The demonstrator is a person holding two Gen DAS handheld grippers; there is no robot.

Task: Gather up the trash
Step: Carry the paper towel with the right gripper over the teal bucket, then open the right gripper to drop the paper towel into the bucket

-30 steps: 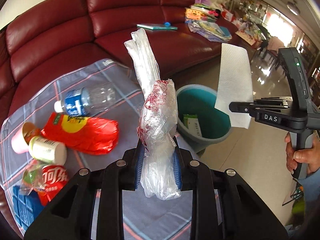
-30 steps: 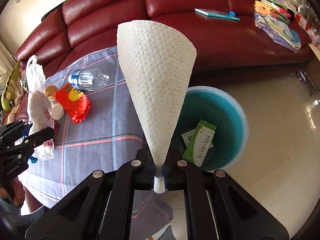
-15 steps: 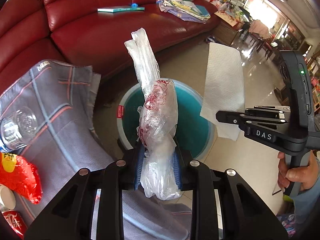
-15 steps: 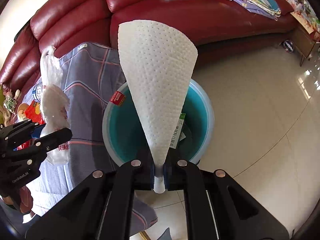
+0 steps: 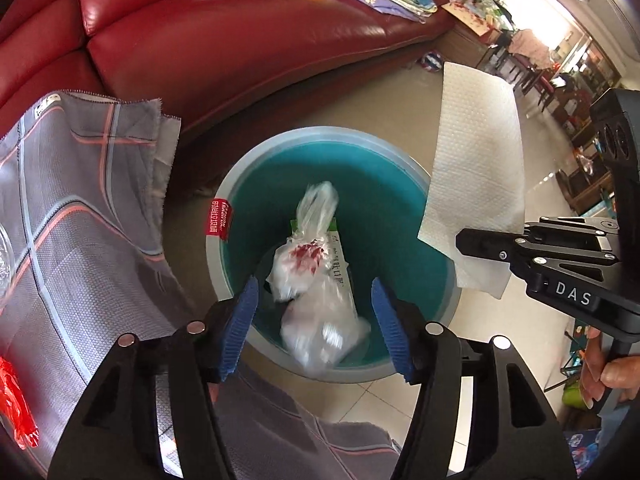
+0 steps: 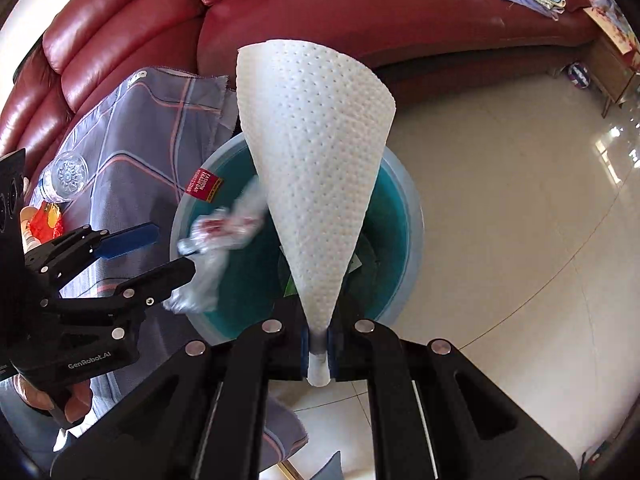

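My left gripper (image 5: 316, 320) hangs above the teal bin (image 5: 408, 160), its jaws opening. A clear plastic bag with red print (image 5: 316, 292) falls blurred between the blue pads without touching them. It falls over a green and white box (image 5: 340, 264) lying inside the bin. My right gripper (image 6: 319, 354) is shut on the bottom corner of a white paper towel (image 6: 316, 176), which stands up like a cone over the bin (image 6: 404, 216). In the right wrist view the left gripper (image 6: 160, 252) and the falling bag (image 6: 224, 232) show at the bin's left rim.
A grey checked cloth (image 5: 80, 216) covers the low table left of the bin, with a clear bottle (image 6: 66, 178) and a red wrapper (image 5: 16, 404) on it. A red leather sofa (image 5: 224, 40) curves behind. Beige tiled floor (image 6: 520, 220) lies to the right.
Both grippers swung from over the table to above the bin and sank. The left jaws spread and let go of the plastic bag, which now drops. The paper towel stays clamped.
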